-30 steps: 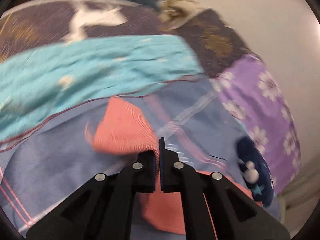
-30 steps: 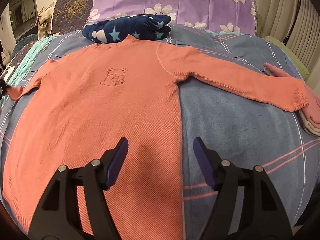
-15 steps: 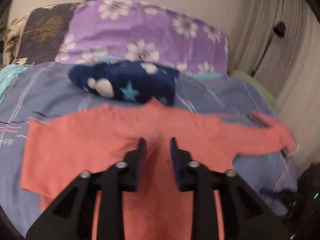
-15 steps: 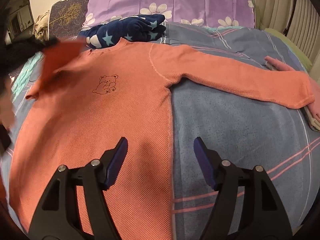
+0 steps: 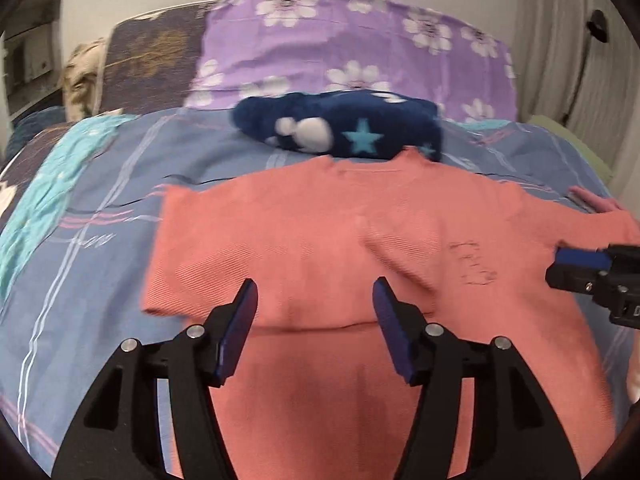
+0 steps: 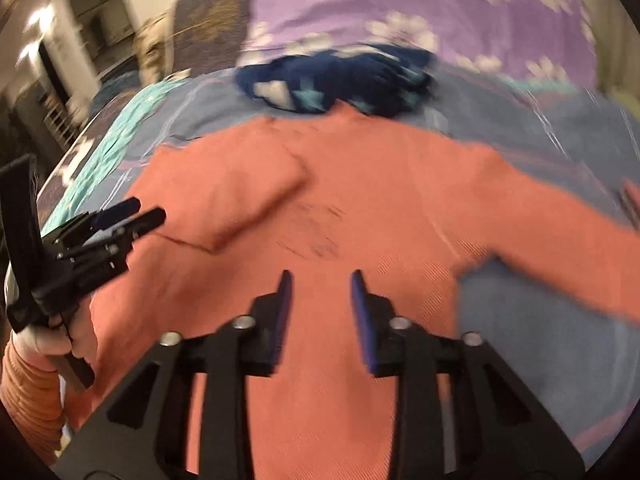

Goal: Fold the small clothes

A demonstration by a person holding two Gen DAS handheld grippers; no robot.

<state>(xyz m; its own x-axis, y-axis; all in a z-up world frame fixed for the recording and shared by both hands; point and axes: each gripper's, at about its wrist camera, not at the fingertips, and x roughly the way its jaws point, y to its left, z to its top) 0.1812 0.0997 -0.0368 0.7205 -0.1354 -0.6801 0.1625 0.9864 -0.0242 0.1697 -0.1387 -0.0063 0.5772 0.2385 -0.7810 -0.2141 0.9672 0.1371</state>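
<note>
A salmon long-sleeved shirt (image 5: 320, 240) with a small bear print (image 5: 474, 264) lies flat on the bed; it also shows in the right wrist view (image 6: 380, 184). Its left sleeve (image 6: 240, 188) is folded across the chest. Its right sleeve (image 6: 560, 216) lies stretched out to the right. My left gripper (image 5: 314, 300) is open and empty, just above the folded sleeve. My right gripper (image 6: 320, 284) is open and empty over the shirt's middle. Each gripper shows at the edge of the other's view.
A folded navy garment with stars (image 5: 344, 130) lies just beyond the shirt's collar. A purple flowered pillow (image 5: 352, 48) lies behind it. A teal cloth (image 5: 44, 192) lies at the left on the blue striped sheet (image 5: 92, 264). Pink clothes (image 5: 592, 202) lie at the right.
My left gripper carried the left sleeve across the chest, let it go and opened. My right gripper moved left over the shirt's middle and narrowed somewhat.
</note>
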